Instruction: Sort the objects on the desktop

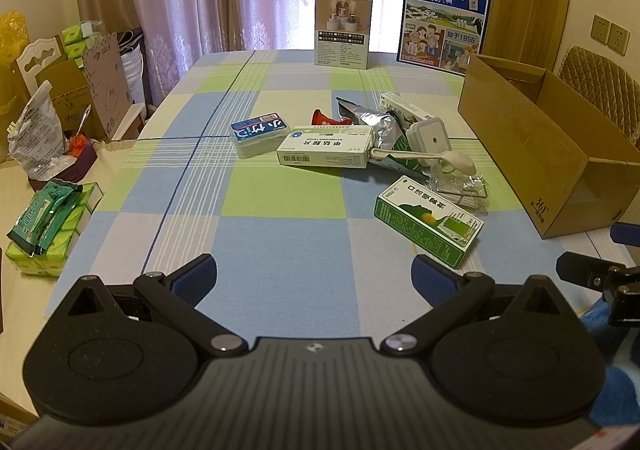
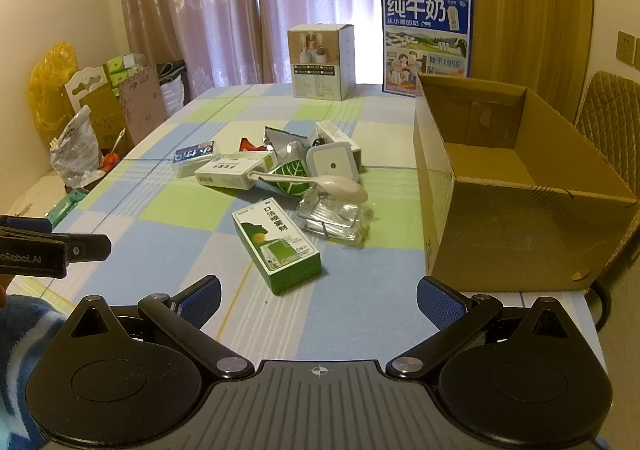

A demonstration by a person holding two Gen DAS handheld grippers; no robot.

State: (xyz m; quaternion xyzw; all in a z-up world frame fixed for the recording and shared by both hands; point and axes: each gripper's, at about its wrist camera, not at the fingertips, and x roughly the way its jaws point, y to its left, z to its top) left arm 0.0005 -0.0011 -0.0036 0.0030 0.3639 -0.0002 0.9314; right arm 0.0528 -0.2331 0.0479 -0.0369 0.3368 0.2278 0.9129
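A pile of small items lies mid-table: a green spray box (image 1: 430, 218) (image 2: 278, 244), a white medicine box (image 1: 326, 147) (image 2: 232, 169), a clear floss case with a blue label (image 1: 259, 134) (image 2: 195, 158), a white spoon (image 1: 432, 157) (image 2: 320, 181), a white square night light (image 1: 429, 135) (image 2: 333, 162), a foil pouch (image 1: 366, 117) and a clear packet (image 2: 338, 219). An open cardboard box (image 1: 548, 153) (image 2: 516, 189) stands at the right. My left gripper (image 1: 314, 270) and right gripper (image 2: 318, 290) both hover open over the near cloth, holding nothing.
A white product box (image 1: 343, 29) (image 2: 322, 61) and a blue milk carton (image 1: 444, 17) (image 2: 426, 39) stand at the far edge. Green tissue packs (image 1: 46, 226) and bags crowd the left side surface. A padded chair (image 2: 612, 121) is behind the cardboard box.
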